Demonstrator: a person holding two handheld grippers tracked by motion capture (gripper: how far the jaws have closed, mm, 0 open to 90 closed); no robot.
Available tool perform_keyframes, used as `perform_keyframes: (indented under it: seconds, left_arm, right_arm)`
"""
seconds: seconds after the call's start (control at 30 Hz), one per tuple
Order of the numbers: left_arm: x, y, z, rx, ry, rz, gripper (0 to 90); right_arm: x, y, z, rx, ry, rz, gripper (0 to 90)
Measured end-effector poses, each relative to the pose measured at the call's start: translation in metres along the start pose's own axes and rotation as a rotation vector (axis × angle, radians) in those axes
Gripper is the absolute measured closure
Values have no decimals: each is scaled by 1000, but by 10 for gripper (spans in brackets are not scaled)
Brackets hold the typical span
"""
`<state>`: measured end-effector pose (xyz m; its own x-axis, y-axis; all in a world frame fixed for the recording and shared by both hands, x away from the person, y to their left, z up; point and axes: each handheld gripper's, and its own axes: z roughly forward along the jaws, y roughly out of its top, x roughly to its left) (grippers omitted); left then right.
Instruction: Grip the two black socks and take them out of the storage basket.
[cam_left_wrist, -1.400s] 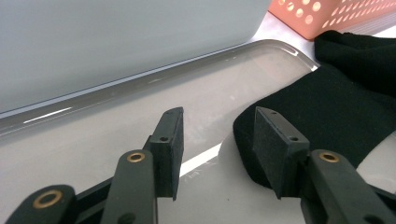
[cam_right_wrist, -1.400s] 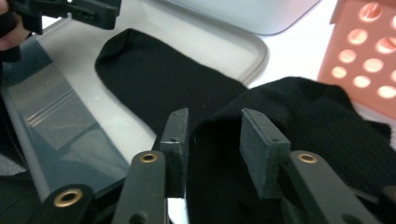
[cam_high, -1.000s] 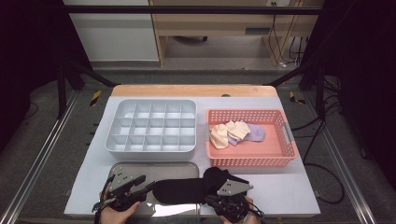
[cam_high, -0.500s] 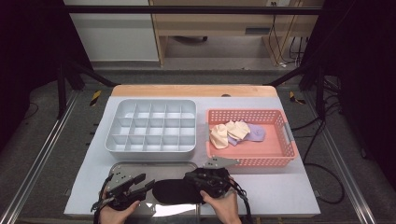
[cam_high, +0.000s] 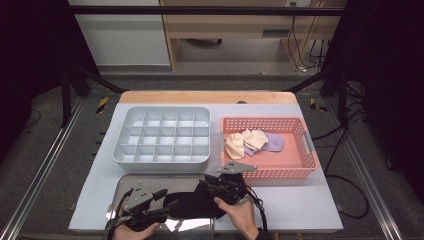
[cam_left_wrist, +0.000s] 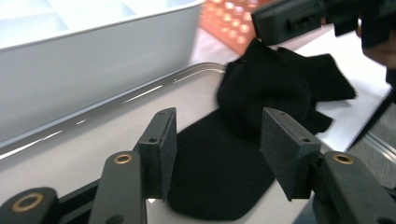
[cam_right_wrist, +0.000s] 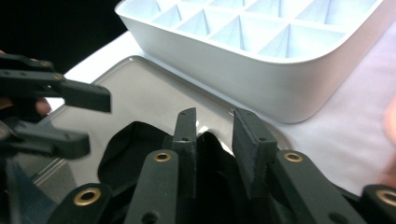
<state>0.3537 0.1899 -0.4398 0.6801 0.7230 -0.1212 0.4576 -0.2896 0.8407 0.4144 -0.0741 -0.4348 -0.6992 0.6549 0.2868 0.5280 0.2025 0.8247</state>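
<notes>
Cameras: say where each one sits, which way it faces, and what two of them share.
High view: above the table's near side, looking forward and down; both hands, left gripper and right gripper show.
Left gripper view: rides the left gripper, looking over the black cloth sock at the other gripper.
Right gripper view: rides the right gripper, facing the white plastic divided organizer box.
Shared: sock, shiny metal tray.
</notes>
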Motion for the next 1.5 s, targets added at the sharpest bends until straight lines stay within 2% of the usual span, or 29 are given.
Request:
perform_keyframes:
  seconds: [0.07,0.13,0.2,0.37,0.5,0.63,0.73,0.97,1.07,1.13,1.17,1.23,1.37,1.43,1.5]
  left_arm:
    - [-4,2,3,5,-10,9,458]
    - [-14,8,14,23,-23,31,460]
    - [-19,11,22,44,-41,29,470]
    - [-27,8,40,90,-28,36,494]
    - [-26,9,50,102,-1,45,590]
    - [-22,6,61,126,-2,30,757]
    - [-21,6,61,116,-7,34,846]
    - [-16,10,51,55,-19,15,856]
    - [-14,11,49,51,-29,2,855]
    - [-14,11,49,46,-35,-3,855]
    - [-13,11,48,44,-40,-7,855]
    - [-13,12,46,35,-53,-14,854]
    - [-11,13,36,22,-83,-33,851]
    - [-10,14,27,14,-114,-46,847]
    - [-7,16,18,7,-162,-71,840]
  right_arm:
    - [-1,-1,-12,-17,-3,-7,699]
    - [-3,-3,-21,-31,-12,-11,694]
    - [-7,-11,-32,-30,-29,-12,689]
    - [-18,-35,-47,-1,-84,-16,670]
    - [-23,-50,-56,17,-104,-16,640]
    - [-22,-59,-52,31,-125,-55,608]
    - [-20,-63,-45,61,-111,-77,609]
    - [-14,-73,-27,115,-91,-140,631]
    - [-13,-72,-27,130,-118,-157,766]
    - [-15,-70,-29,135,-122,-139,876]
    - [-16,-69,-31,137,-113,-124,885]
    - [-18,-66,-36,129,-95,-105,893]
    - [-16,-55,-55,69,-77,-100,897]
    - [-14,-50,-66,31,-51,-86,897]
    - [-11,-44,-75,4,-13,-66,897]
